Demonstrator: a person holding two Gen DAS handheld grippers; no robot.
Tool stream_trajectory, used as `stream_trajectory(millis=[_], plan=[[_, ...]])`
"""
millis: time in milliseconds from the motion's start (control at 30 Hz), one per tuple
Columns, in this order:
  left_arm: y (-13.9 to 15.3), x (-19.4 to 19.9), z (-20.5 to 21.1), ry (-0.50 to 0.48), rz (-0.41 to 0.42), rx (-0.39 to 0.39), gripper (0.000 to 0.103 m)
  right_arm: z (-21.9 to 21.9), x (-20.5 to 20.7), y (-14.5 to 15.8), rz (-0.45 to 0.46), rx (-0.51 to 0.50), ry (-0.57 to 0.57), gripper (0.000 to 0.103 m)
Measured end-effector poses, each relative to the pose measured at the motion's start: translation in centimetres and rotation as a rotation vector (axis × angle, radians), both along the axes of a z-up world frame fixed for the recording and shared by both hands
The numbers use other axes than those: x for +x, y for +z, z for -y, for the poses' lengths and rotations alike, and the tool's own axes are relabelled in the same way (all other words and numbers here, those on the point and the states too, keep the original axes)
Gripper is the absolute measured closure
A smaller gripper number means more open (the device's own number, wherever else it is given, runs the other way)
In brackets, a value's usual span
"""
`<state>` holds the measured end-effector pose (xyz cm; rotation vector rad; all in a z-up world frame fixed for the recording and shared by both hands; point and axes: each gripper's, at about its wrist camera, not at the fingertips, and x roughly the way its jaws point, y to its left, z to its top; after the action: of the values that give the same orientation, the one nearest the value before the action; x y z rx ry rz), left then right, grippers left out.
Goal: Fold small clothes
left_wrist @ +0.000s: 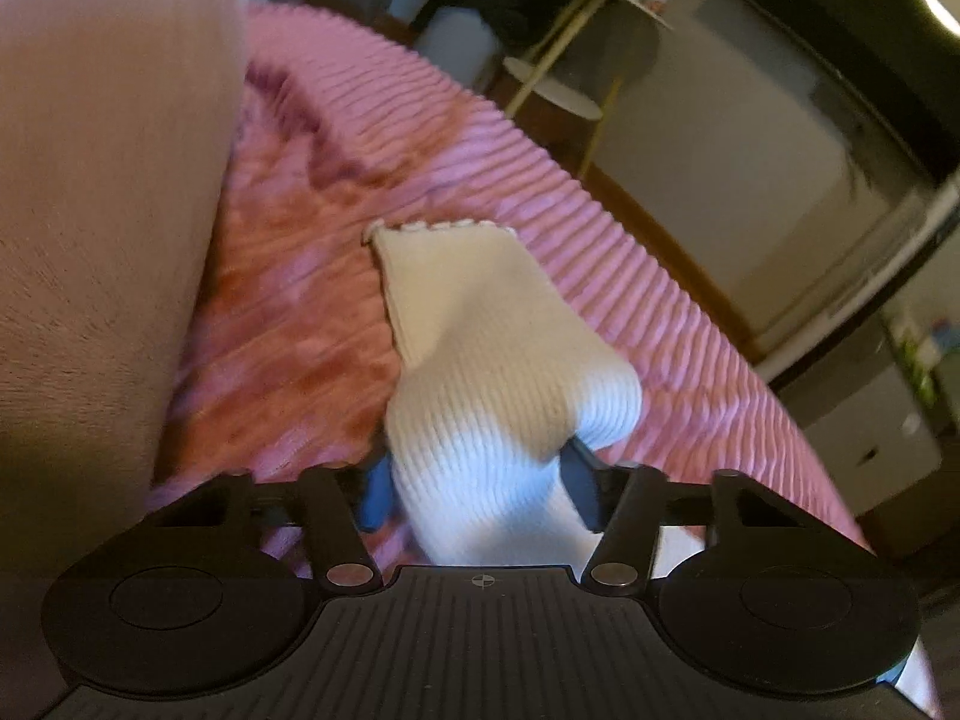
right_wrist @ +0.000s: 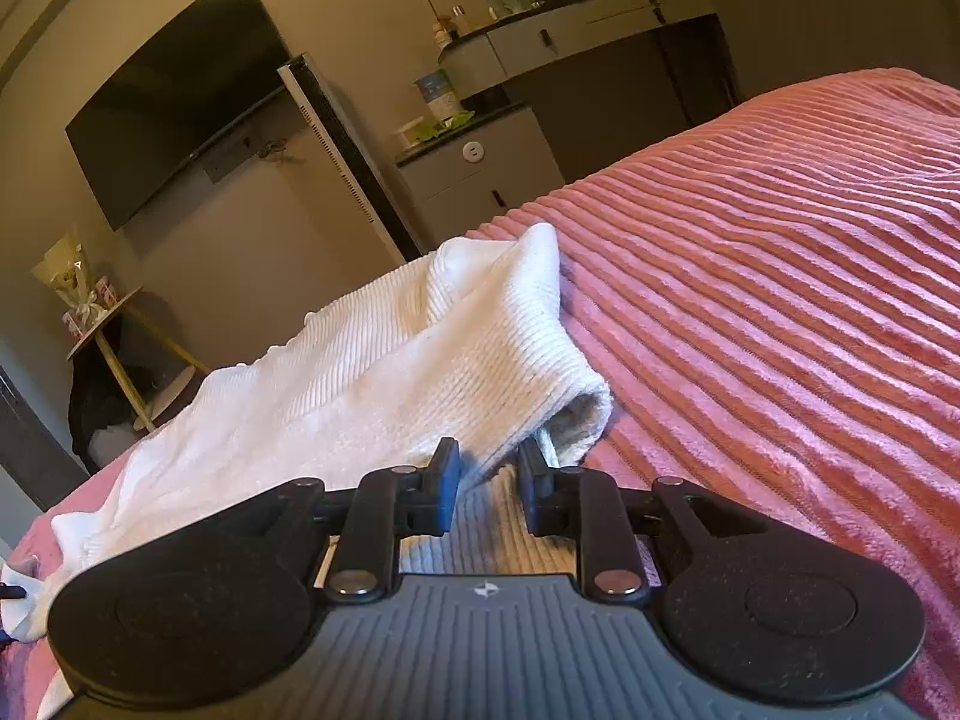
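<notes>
A white ribbed sock [left_wrist: 480, 324] lies on the pink ribbed bedspread [left_wrist: 600, 210], with its scalloped cuff at the far end. My left gripper [left_wrist: 480, 495] has the near part of the sock filling the gap between its fingers, and the fabric bulges up above them. In the right wrist view the same sock [right_wrist: 360, 372] stretches to the left, with a folded end near the fingers. My right gripper [right_wrist: 489, 480] stands slightly apart. A fold edge and flat white fabric lie between its fingers, and the pads are clear of the cloth.
A large pale pink fabric mass [left_wrist: 108, 210] fills the left of the left wrist view. Beyond the bed edge stand a round side table [left_wrist: 600, 18], a wall television [right_wrist: 174, 96] and a grey cabinet [right_wrist: 480, 180]. Bedspread [right_wrist: 780, 300] extends to the right.
</notes>
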<state>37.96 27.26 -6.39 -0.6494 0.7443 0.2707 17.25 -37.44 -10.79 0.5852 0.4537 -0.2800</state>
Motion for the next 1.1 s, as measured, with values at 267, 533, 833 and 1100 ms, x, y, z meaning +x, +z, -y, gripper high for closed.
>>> stream_trajectory(millis=[267,533,833,1100], plan=[[3.2,-0.6,2.4,-0.053,0.083,0.177,0.087,0.3,0.1,-0.1,0.009,0.017,0.001,0.082],[12.0,-4.5,16.2,-0.445,0.337,0.371,0.087,0.7,-0.4,-0.2,0.036,0.071,0.001,0.078],[6.3,-11.2,32.1,-0.722,0.18,0.334,0.029,1.4,-1.1,-0.1,0.066,0.149,0.008,0.078],[4.1,-14.4,26.8,-0.501,0.031,0.303,0.022,0.4,-0.7,0.7,0.051,0.075,0.058,0.07]])
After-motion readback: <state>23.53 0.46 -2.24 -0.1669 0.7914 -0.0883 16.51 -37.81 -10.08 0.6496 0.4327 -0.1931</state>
